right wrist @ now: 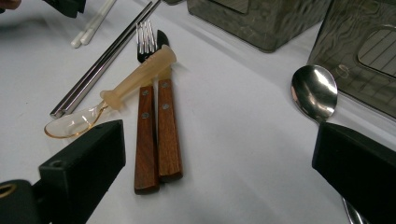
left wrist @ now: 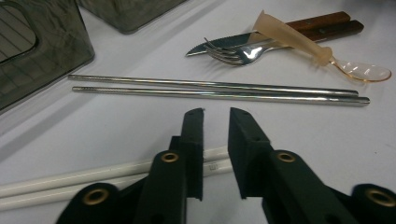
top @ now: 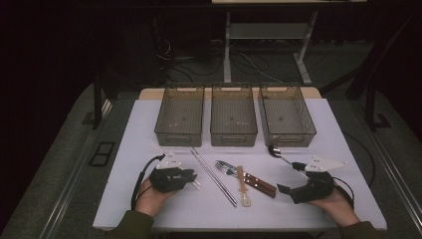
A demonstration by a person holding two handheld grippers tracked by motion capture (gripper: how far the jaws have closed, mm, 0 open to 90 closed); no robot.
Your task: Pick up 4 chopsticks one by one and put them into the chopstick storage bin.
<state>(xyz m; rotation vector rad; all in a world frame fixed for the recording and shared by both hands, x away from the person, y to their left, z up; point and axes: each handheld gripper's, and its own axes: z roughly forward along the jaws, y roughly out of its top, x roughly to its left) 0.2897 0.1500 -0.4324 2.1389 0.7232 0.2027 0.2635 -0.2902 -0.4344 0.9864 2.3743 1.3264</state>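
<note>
White tabletop carries the cutlery. Nearest, the left gripper has its jaws narrowed around the white chopsticks; level both sticks before lifting. The right gripper gapes beside the steel spoon, bins beyond.

In the left gripper view, the white chopsticks pass behind the black jaws of the left hand-held gripper; contact with the pads cannot be determined, and their left ends are cut off by the picture's edge. In the right gripper view, the metal spoon has its handle hidden behind a jaw of the right hand-held gripper. The bins are cropped at the top edge.
</note>
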